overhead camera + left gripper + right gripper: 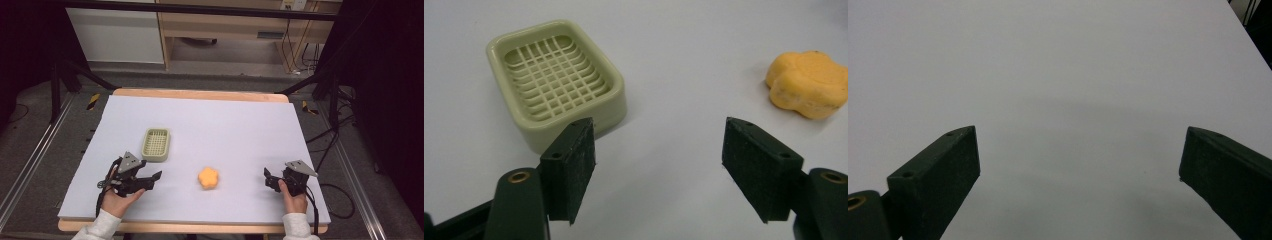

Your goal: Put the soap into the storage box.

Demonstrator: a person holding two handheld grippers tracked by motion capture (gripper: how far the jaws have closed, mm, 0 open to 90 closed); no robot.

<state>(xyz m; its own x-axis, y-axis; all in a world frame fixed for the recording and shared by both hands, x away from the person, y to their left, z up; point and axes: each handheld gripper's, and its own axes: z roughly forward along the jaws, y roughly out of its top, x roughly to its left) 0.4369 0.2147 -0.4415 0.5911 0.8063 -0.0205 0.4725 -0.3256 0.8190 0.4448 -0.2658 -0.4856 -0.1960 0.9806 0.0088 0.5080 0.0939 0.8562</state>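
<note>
Sponge (208,178) lies loose on the surface (240,125), well right of the tray (156,144); nothing looks moved yet. Left claw (154,180) stands apart and empty, pointing between them. Right claw (268,179) rests wide apart, empty, off to the side.

No readable txt, labels or nos anywhere; small blue-grey tag (270,35) on far wooden furniture (220,22) too blurred to read

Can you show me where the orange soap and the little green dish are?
orange soap (208,177), high view, middle of its top.
green dish (555,75), left gripper view, on its slotted floor.
</note>
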